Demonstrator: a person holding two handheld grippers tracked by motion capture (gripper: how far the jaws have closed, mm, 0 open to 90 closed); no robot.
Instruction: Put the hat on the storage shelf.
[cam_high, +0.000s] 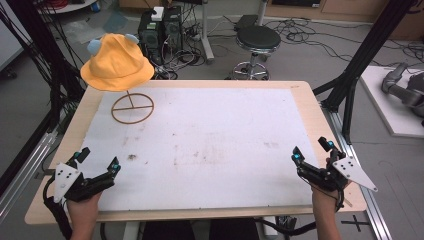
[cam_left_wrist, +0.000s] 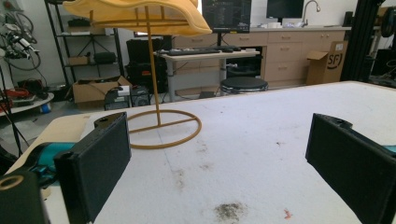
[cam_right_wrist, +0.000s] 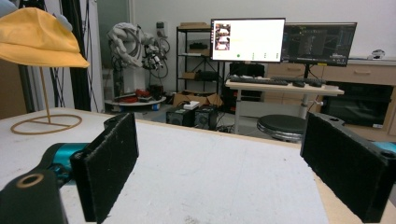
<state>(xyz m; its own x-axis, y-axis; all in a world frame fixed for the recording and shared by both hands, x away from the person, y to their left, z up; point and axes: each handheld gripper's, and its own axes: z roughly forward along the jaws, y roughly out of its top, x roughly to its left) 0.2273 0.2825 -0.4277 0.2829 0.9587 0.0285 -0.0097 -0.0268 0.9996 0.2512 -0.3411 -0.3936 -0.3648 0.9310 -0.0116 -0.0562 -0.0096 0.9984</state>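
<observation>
- The desk (cam_high: 75, 135) comes first: a pale wooden top, nearly all of it under a white mat (cam_high: 200, 145) marked with grey smudges, the darkest one at about 8 o'clock from the mat's middle.
- Up at 10 o'clock on the desk sits the yellow hat (cam_high: 116, 64), perched on top of a thin hat stand (cam_high: 132, 107). Small blue ears poke from the crown, and the brim hangs clear of the mat.
- The stand's ring base lies flat on the mat's far left corner, with a single upright rod rising from it into the hat; the left gripper view shows that rod straight and the brim drooping over a ring under the hat.
- Down at 7 o'clock, the left gripper (cam_high: 97, 161) hovers at the desk's near edge, held in the person's hand. Its jaws are spread wide with nothing between them, well apart from the hat.
- Across at 5 o'clock, the right gripper (cam_high: 312, 150) is near the mat's right corner, jaws likewise parted wide and holding nothing, its grey three-cornered plate facing up.
- In the right gripper view the hat sits far off at 10 o'clock, beyond the black jaws.
</observation>
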